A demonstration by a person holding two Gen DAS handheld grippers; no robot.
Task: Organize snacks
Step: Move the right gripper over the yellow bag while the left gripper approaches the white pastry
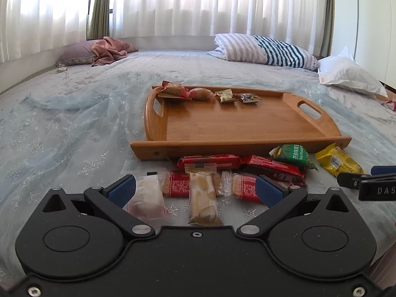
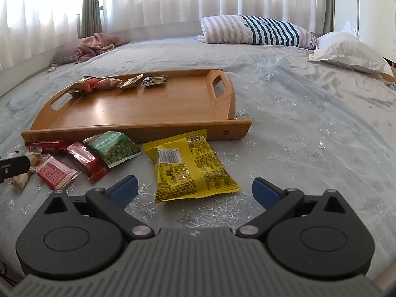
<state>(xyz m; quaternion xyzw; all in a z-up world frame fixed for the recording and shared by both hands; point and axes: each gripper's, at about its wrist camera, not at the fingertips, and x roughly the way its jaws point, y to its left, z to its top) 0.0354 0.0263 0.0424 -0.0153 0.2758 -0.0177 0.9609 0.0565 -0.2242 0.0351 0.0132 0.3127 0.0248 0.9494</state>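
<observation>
Wooden tray (image 1: 247, 123) sits on the bed, four snacks lined along its far rim. Left gripper (image 1: 195, 190) wide over the beige wafer (image 1: 203, 198) just before the tray — lined up to grab. Right gripper (image 2: 194, 189) wide, empty, facing the yellow packet (image 2: 190, 165).

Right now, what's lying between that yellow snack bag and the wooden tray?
Nothing: in the right wrist view, only bare bedspread shows between the yellow bag and the tray's near rail.
</observation>
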